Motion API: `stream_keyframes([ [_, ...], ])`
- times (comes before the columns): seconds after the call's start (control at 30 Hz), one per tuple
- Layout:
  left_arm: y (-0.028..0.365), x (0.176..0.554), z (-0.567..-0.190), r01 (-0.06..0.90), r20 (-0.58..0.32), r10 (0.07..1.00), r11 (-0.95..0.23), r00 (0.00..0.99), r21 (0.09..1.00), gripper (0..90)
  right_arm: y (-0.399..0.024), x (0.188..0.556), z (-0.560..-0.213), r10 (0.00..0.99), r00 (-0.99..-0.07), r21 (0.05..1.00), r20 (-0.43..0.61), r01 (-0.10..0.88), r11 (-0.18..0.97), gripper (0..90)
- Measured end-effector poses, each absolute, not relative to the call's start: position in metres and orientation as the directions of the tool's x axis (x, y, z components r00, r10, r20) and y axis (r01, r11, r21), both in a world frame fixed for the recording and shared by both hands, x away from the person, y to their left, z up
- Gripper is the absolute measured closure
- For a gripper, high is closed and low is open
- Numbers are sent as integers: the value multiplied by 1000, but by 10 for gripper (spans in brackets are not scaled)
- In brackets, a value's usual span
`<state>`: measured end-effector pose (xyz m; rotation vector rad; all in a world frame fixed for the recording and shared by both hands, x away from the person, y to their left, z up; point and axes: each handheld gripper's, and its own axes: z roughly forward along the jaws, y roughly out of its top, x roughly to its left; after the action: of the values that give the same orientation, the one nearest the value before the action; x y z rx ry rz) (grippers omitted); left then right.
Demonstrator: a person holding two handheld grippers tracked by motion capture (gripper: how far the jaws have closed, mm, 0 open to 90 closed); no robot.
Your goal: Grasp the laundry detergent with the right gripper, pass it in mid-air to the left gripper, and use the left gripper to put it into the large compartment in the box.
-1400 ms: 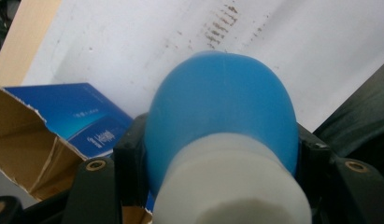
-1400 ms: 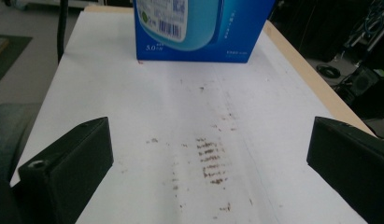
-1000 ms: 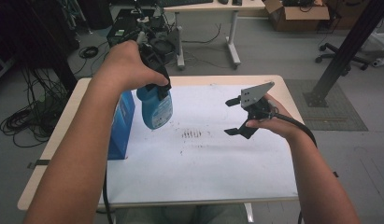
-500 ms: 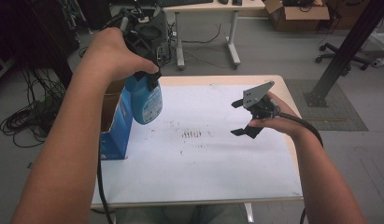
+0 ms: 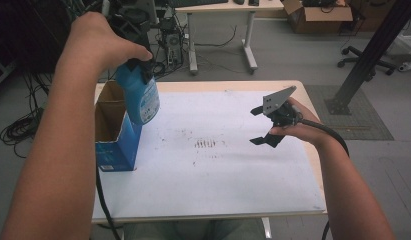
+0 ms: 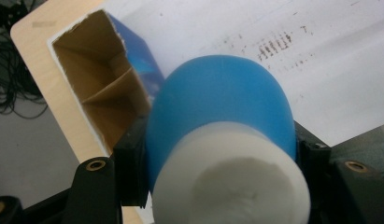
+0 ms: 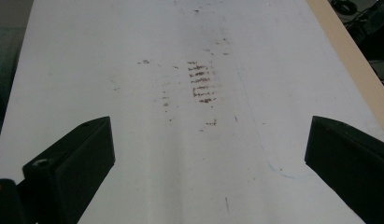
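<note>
Two jaws of left gripper (image 5: 138, 65) clamped on blue bottle (image 5: 140, 97), above open box (image 5: 115, 145), right gripper (image 5: 265, 125) jaws apart

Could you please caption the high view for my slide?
Left gripper lifts blue bottle above open box; right gripper open.

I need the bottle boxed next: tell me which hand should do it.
Left. Its claw is already shut on the blue bottle, held just above the open box. The right claw is open and empty, off across the white sheet.

Blue bottle (image 5: 140, 97), white cap, hanging tilted over open blue box (image 5: 115, 135) at table's left edge.
</note>
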<state>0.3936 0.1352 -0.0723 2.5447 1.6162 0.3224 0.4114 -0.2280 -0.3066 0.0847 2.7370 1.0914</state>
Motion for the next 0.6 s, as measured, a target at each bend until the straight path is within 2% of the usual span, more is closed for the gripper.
stream_keyframes([
  [0.6, 179, 400, -48, 942, 84, 968, -250, 237, 226, 379, -230, 412, -306, 128, -980, 677, -149, -7, 736, 18],
])
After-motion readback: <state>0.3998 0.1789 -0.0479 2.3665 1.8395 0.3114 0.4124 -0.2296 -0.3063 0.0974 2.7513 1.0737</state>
